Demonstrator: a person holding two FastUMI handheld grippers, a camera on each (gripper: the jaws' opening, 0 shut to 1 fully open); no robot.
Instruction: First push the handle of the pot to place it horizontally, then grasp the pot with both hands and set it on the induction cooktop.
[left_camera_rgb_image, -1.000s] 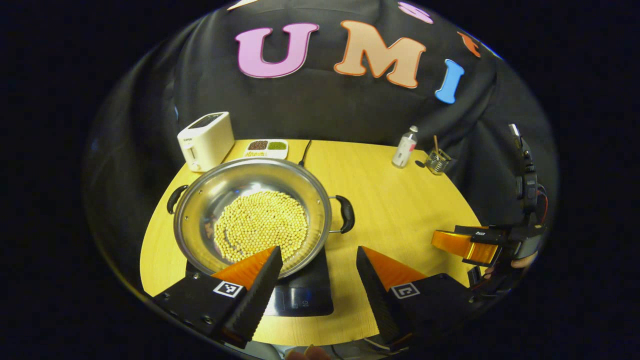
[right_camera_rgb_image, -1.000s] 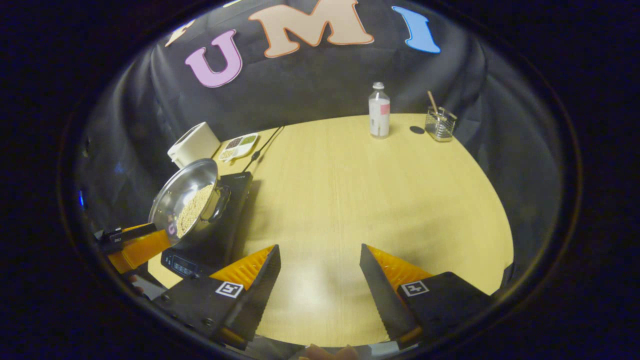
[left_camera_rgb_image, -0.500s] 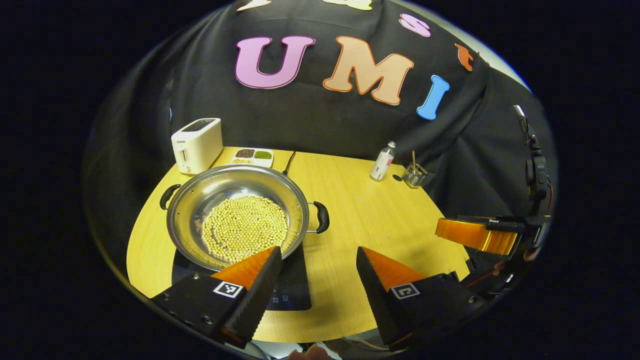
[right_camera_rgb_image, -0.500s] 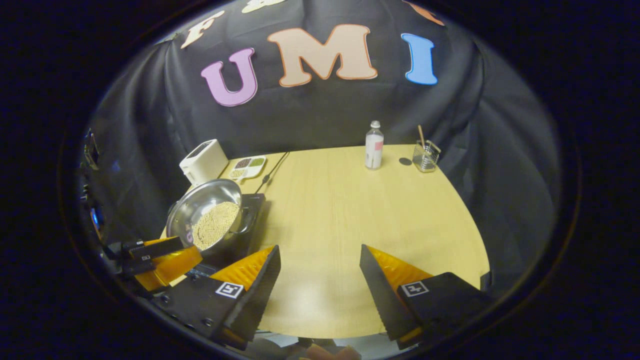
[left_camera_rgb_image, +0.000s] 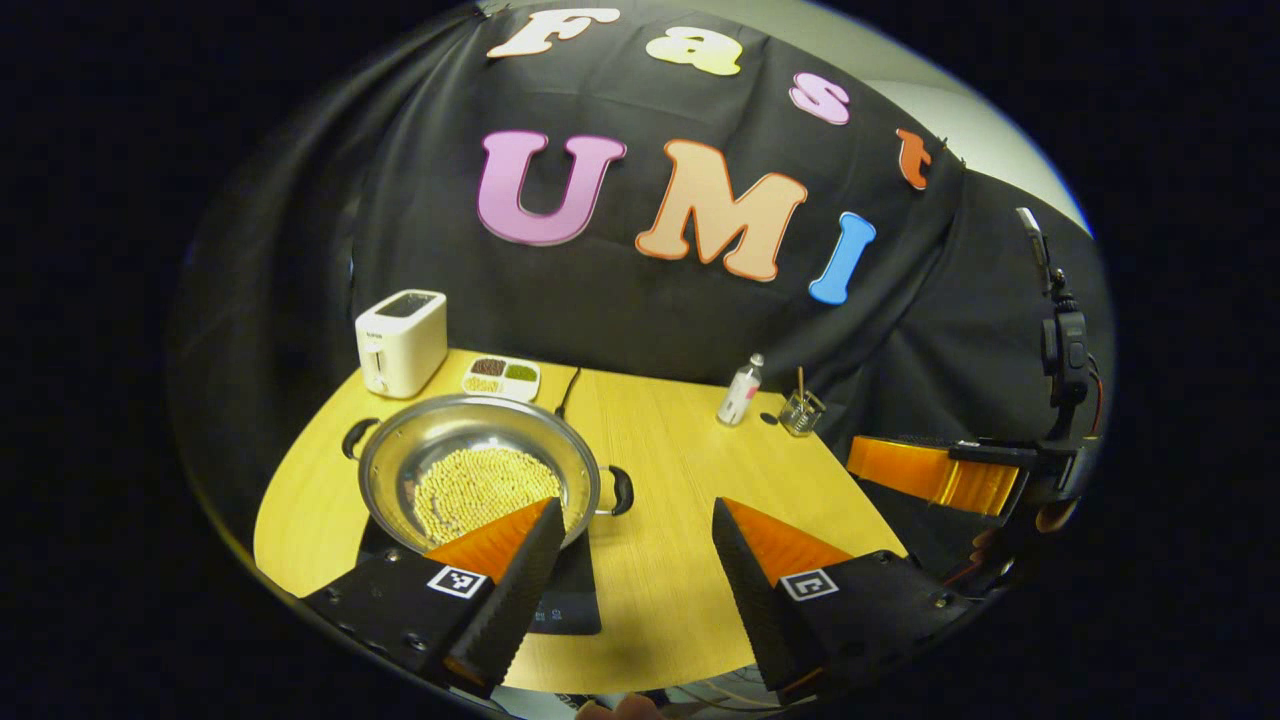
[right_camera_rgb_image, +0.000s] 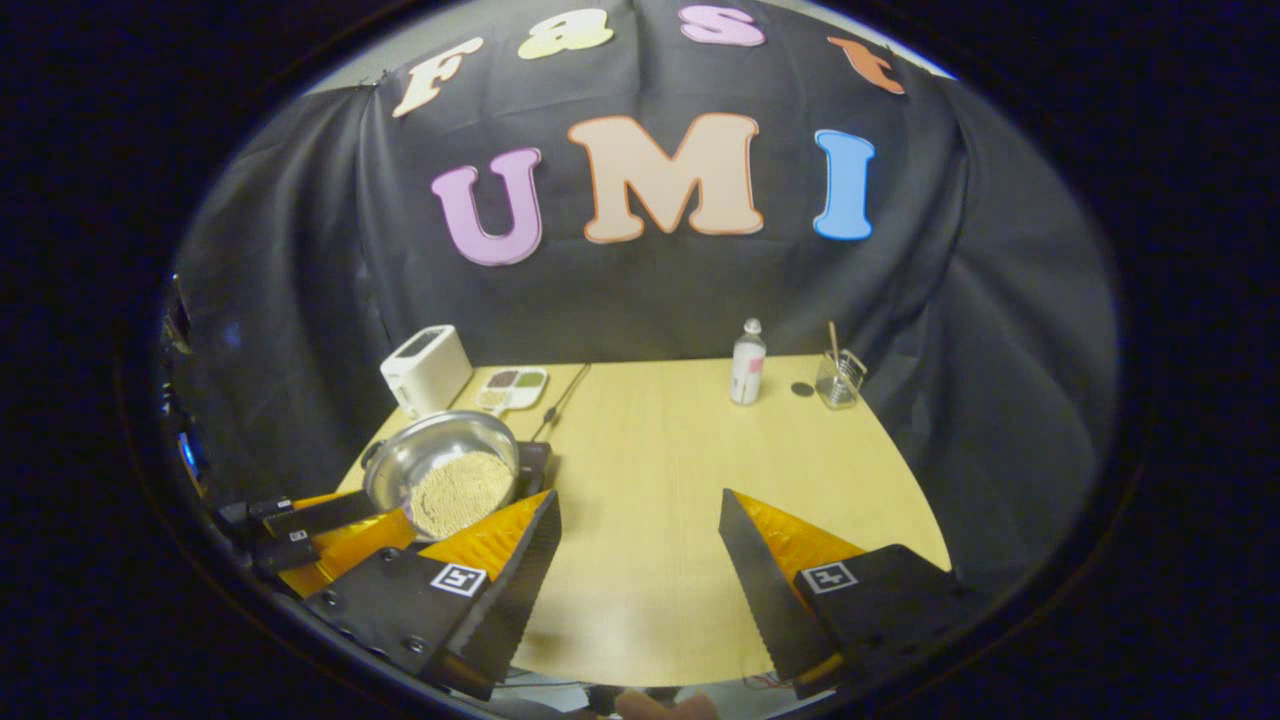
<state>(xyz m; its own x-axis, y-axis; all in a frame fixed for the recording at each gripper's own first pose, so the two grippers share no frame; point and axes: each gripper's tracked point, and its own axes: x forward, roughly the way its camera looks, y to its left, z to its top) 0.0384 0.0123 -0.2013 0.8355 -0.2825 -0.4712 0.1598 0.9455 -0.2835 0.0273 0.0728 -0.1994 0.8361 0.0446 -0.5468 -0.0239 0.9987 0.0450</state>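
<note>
Resting on the black induction cooktop near the table's left edge, the steel pot holds pale beans, its two black side handles lying level to either side. Left gripper: fingers spread wide, gripping nothing, raised above the table's near edge in front of the pot. Right gripper: fingers likewise apart and empty, over bare tabletop well to the right of the pot. Along the far edge stand a white toaster, a divided dish, a bottle and a glass.
</note>
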